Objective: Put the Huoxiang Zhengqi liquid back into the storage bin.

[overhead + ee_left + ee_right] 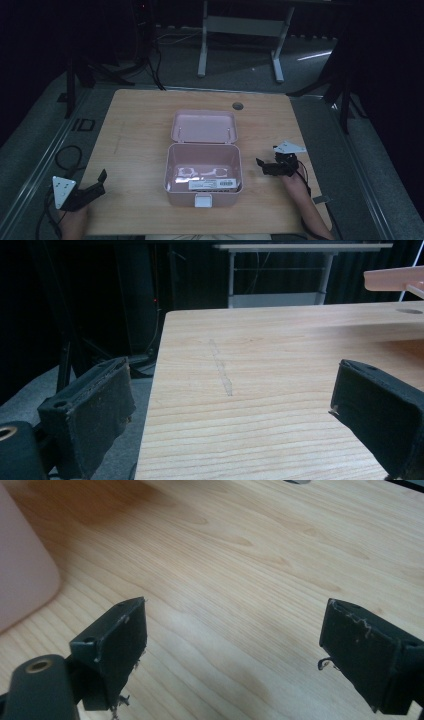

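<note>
Pink box (203, 175) sits open, lid upright, white items inside.

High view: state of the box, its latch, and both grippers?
Pink box: open, lid tilted back, upright behind it.
Box contents: a labelled flat item on the bottom; exact kind unclear.
Front latch: unfastened.
Left gripper: open, empty, at the table's left edge.
Right gripper: open, empty, right of the box.
</note>
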`<state>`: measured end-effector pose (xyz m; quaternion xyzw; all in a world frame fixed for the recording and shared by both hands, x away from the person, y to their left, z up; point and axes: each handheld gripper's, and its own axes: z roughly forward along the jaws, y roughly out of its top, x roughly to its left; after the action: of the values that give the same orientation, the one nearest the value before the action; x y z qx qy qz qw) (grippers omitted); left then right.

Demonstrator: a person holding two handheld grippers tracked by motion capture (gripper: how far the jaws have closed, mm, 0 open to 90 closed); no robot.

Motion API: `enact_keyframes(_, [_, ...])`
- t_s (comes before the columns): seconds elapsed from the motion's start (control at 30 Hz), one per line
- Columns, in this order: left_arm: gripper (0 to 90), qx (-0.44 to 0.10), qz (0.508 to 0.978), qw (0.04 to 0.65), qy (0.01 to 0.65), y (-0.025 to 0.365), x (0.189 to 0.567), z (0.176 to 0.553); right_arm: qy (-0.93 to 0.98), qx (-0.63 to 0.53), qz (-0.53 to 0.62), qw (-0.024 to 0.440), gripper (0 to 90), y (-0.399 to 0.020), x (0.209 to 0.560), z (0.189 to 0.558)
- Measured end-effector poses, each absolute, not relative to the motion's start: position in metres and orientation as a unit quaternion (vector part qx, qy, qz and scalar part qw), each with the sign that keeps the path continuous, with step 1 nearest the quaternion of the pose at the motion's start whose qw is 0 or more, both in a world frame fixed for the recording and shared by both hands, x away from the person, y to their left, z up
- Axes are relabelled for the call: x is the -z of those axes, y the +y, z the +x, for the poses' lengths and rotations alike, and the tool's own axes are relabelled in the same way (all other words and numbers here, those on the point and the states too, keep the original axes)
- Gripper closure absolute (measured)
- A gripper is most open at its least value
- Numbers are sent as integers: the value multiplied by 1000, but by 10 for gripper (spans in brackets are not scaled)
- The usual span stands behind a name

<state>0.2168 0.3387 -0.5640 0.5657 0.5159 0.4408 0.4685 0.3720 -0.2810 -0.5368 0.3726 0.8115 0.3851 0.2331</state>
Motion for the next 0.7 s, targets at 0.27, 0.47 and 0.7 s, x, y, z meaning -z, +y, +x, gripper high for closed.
enact_keyframes(0.27, [38,-440,565,470,517,339,564,217,786,-408,404,228,110,-297,543,368])
enact_keyframes(0.47, [38,-439,565,470,516,339,564,217,770,-418,420,237,110,-308,544,367])
enact_keyframes(0.7, [38,-439,564,472,516,339,564,217,747,-432,443,244,109,-324,542,366])
